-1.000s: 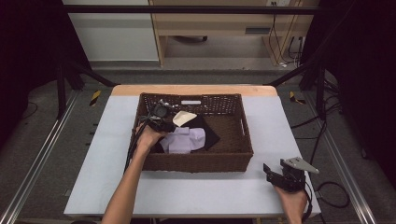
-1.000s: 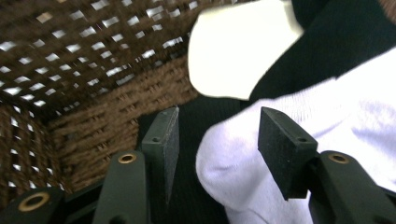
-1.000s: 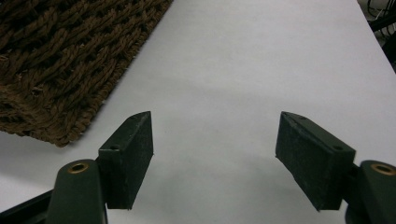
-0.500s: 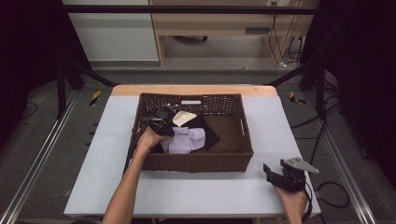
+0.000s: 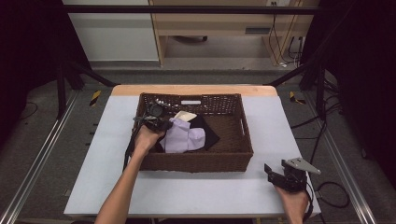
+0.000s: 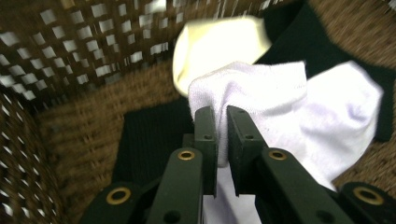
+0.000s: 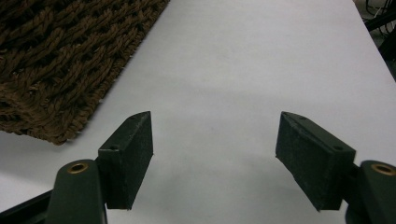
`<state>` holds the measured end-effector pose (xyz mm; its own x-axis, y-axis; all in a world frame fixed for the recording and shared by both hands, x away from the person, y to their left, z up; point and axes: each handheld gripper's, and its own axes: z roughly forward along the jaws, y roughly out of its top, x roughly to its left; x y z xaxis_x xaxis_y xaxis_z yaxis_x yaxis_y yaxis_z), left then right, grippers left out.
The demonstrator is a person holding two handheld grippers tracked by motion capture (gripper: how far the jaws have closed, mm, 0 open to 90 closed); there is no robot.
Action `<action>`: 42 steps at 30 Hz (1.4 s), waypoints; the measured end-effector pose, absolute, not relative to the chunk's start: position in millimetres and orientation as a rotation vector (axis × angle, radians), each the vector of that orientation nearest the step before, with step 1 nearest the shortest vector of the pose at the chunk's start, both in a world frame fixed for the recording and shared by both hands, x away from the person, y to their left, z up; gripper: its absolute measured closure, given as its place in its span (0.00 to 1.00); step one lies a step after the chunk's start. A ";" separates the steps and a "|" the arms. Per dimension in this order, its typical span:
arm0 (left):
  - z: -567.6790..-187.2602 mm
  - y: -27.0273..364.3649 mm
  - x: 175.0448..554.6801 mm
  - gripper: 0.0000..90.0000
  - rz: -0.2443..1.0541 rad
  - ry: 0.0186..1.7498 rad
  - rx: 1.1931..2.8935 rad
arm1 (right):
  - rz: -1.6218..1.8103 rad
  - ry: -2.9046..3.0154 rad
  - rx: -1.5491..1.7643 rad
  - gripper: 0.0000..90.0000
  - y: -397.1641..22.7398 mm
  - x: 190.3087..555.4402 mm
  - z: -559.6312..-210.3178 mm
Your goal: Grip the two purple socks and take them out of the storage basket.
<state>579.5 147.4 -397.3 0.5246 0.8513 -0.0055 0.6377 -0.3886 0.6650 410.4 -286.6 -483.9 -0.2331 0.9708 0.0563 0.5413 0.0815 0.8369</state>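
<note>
Since a second ago the left gripper (image 6: 221, 122) has just been closing its jaws on a fold of the pale lilac-white sock (image 5: 183, 136), which now bunches between the pads and sits slightly lifted from where it lay; the left hand (image 5: 146, 138) reaches forward over the near-left part of the wicker basket (image 5: 196, 162), forearm stretched up from the table's front edge, gripper pointing away toward the far wall; the right gripper (image 5: 277, 173) has not shifted, resting low at the table's near-right corner with the right hand (image 5: 293, 198) behind it, jaws spread wide and holding nothing, white table (image 7: 261, 56) bare between them; inside the basket I count one lilac-white sock, one cream piece of cloth (image 6: 219, 46) behind it, and dark fabric (image 5: 208, 133) beneath, though whether that is one garment or two I cannot tell; the sock's lower end is hidden behind the jaws in the left gripper view, and the basket weave there is blurred.
</note>
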 end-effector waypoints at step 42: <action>-282.7 186.7 460.5 0.91 0.607 0.812 1.678 | 1.035 1.821 1.485 0.31 -290.4 409.0 -483.7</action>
<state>460.5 186.7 -282.7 0.6314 0.7753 -0.0174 0.2028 -0.1434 0.9687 409.0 -290.4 -483.7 -0.2243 0.9735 0.0436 0.5359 0.0859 0.8399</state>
